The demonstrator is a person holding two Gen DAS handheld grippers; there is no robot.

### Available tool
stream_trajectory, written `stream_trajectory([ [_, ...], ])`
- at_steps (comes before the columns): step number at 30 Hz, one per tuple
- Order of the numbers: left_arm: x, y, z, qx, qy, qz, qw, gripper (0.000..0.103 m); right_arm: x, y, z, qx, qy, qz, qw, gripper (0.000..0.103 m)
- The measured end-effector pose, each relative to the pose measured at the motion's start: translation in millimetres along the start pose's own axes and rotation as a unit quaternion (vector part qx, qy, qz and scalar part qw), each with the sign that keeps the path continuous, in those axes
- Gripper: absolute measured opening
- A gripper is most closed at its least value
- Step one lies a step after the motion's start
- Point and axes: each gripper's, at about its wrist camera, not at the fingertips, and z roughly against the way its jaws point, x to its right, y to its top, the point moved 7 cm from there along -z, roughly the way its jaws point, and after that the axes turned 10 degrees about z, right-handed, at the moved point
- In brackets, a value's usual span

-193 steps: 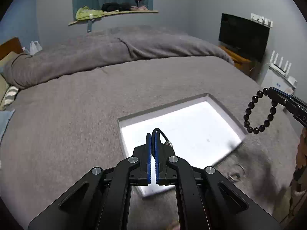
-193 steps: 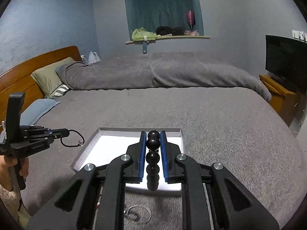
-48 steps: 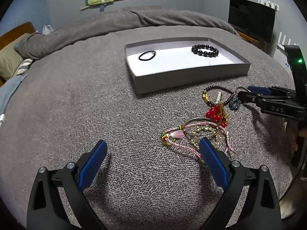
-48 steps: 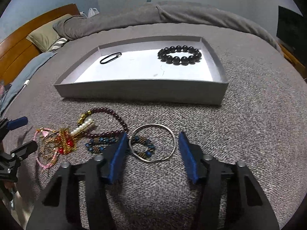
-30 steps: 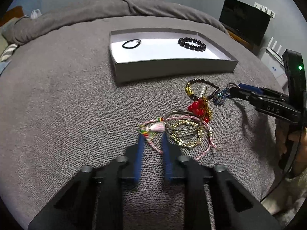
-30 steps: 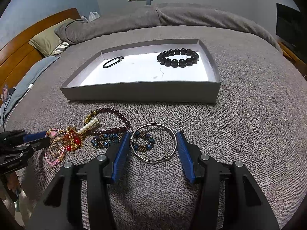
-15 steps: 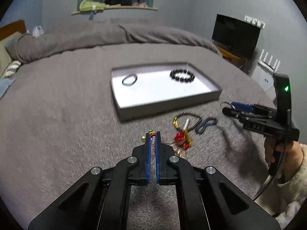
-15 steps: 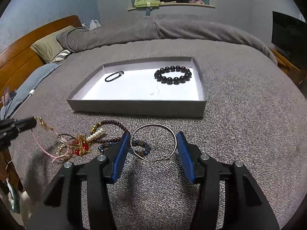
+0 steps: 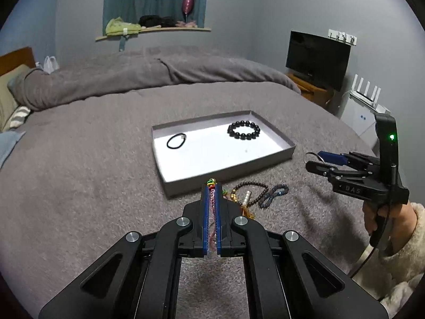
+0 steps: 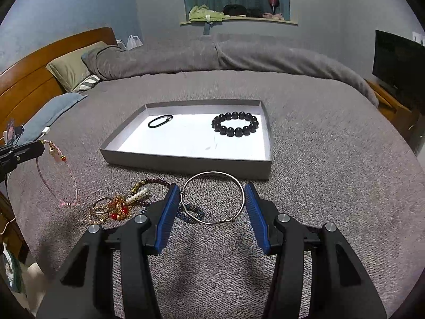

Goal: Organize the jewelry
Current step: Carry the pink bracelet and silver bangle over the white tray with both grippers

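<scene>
grey bedspread [image 9: 79, 175], dark television [image 9: 317, 58], wooden headboard [image 10: 34, 77], olive pillow [image 10: 71, 66], window shelf [image 9: 154, 30]

Room dim, bluish cast. White tray floor [image 9: 212, 156] brightest area, near overexposed. Soft shadows on grey bedspread [image 10: 332, 159] beneath both grippers. Strong fisheye bending toward edges; black vignette in corners. Focus mostly sharp; slight blur on far bedspread.

A pink cord bracelet [image 10: 57, 175] hangs off the bed. A silver bangle [image 10: 212, 198] is lifted too, seemingly. Bead strands [image 10: 119, 207] lie heaped beside the tray [image 10: 186, 163], which holds a black bead bracelet [image 10: 235, 123] and hair tie [image 10: 160, 121].
</scene>
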Motion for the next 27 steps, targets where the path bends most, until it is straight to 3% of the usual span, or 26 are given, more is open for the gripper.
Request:
stream_trajectory([
  [13,-20.8,28.6,-13.8,0.005,0.014,0.009,0.9998,0.005,4.5,7.1,-4.3,0.003,-0.003,0.001,1.0,0.051],
  [27,-28.6,90.7,-74.5,0.011,0.01,0.022,0.9997,0.005,35.0,49.3,-54.4,0.004,-0.038,0.017,0.999,0.05],
])
